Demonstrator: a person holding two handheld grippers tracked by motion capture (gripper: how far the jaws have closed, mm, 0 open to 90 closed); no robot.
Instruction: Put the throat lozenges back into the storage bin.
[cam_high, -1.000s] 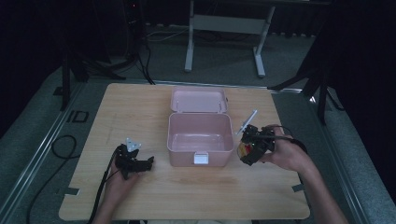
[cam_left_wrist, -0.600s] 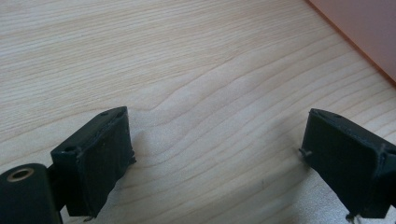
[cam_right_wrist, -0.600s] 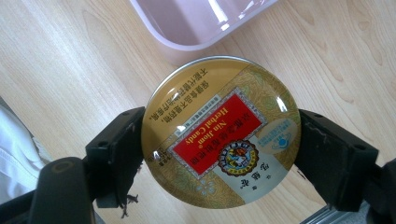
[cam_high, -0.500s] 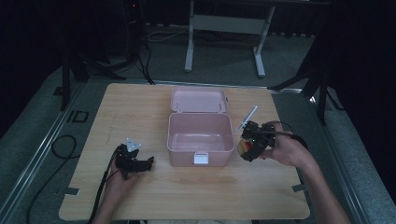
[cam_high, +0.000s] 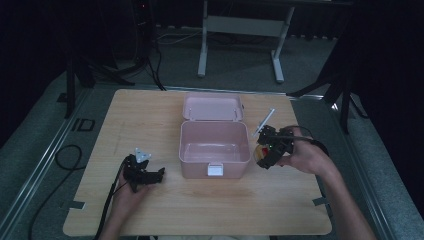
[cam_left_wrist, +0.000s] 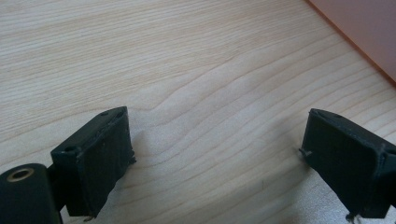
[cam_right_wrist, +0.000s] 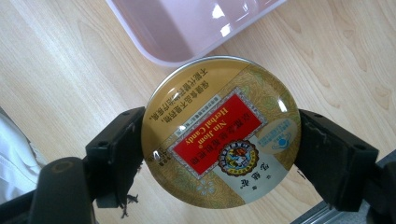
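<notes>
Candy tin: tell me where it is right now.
The candy tin is clamped between the jaws of the right claw, just right of the open pink box in the high view, near the box's front right corner and low over the table.

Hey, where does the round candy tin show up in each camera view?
High view: candy tin right of centre, in the right gripper, beside the pink box.
Left gripper view: not in it; wood and a pink box corner.
Right gripper view: centre, between the fingers.
Shared landmark: the pink box.
</notes>
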